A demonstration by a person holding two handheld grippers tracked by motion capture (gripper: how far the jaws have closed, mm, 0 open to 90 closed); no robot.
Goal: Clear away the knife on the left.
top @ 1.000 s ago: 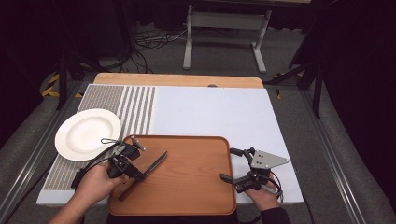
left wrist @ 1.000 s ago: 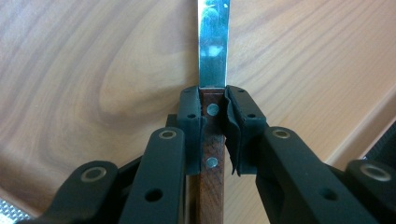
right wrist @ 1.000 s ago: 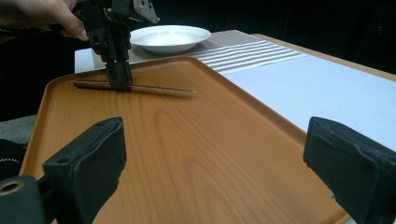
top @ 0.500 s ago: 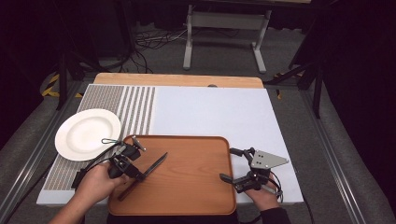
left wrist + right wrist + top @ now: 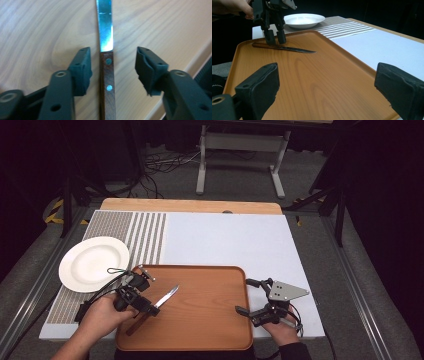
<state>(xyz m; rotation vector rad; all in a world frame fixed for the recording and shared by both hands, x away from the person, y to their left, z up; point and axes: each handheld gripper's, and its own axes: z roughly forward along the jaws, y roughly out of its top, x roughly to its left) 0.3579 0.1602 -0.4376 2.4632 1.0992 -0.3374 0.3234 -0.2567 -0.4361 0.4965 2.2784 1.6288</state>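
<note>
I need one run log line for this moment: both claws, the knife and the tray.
left claw: jaws just opening, pads clear of knife | knife: flat on tray | right claw: open, empty, at tray's right edge

- In the left gripper view the knife (image 5: 107, 75) runs off the frame at twelve and six o'clock, so neither its tip nor its handle end shows.
- In the high view the left gripper (image 5: 142, 301) covers part of the knife's handle.
- In the right gripper view the wooden tray (image 5: 317, 82) is cut off at six o'clock.
</note>
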